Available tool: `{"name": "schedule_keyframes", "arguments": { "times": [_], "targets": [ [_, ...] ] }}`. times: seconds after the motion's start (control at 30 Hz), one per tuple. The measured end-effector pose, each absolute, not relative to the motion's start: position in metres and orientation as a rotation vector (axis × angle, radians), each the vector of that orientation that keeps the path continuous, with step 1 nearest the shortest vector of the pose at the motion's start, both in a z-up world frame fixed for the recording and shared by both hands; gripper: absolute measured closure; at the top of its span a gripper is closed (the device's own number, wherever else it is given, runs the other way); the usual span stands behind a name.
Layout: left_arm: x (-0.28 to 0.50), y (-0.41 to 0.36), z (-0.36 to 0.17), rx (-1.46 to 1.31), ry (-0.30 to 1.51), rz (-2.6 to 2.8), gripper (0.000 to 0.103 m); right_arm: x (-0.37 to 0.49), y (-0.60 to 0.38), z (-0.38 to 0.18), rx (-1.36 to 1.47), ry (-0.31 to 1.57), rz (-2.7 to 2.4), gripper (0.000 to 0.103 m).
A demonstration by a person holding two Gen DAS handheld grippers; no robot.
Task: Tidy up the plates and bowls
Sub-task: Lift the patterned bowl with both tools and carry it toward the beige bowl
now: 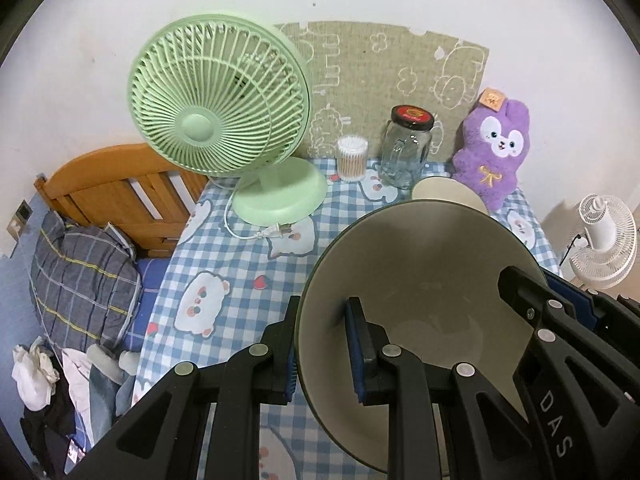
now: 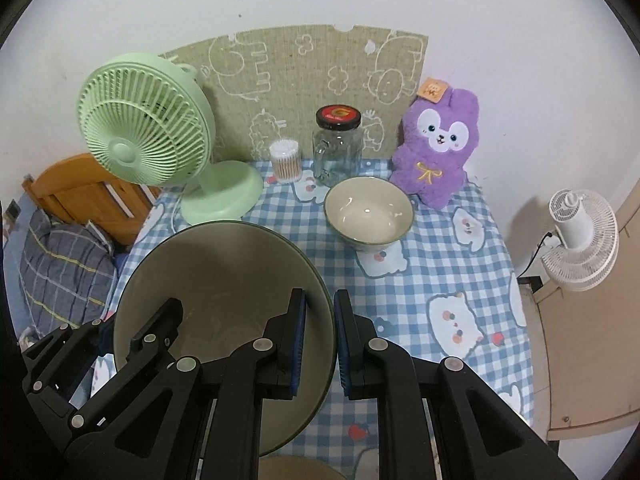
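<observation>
A large bowl (image 1: 420, 248) with a dark green rim and a beige inside hangs tilted above the checked tablecloth, held from both sides. My left gripper (image 1: 324, 304) is shut on its left rim, one finger outside and one inside. My right gripper (image 2: 319, 294) is shut on the opposite rim of the same large bowl (image 2: 224, 264). A smaller bowl (image 2: 368, 212), white inside, stands upright on the table in front of the glass jar. In the left wrist view the smaller bowl (image 1: 448, 192) is mostly hidden behind the large one.
At the back of the table (image 2: 440, 272) stand a green fan (image 2: 148, 128), a tub of cotton swabs (image 2: 285, 160), a glass jar (image 2: 338, 148) and a purple plush rabbit (image 2: 436, 148). A bed lies to the left, a white fan (image 2: 580, 236) to the right. A tan rounded edge (image 2: 296, 468) shows below.
</observation>
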State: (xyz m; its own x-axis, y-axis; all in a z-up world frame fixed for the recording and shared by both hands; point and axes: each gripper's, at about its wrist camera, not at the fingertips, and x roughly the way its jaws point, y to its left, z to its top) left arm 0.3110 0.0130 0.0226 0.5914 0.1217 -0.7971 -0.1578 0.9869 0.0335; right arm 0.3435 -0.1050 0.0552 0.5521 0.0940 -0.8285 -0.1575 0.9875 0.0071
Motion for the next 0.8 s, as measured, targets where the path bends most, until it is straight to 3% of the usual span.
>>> {"name": "schedule_keyframes", "arguments": {
  "times": [0.8],
  "targets": [
    [0.22,-0.024,0.032,-0.045,0.919,0.158,0.084,0.25,-0.144,0.063,-0.094,0.981,0.142,0.086]
  ]
}}
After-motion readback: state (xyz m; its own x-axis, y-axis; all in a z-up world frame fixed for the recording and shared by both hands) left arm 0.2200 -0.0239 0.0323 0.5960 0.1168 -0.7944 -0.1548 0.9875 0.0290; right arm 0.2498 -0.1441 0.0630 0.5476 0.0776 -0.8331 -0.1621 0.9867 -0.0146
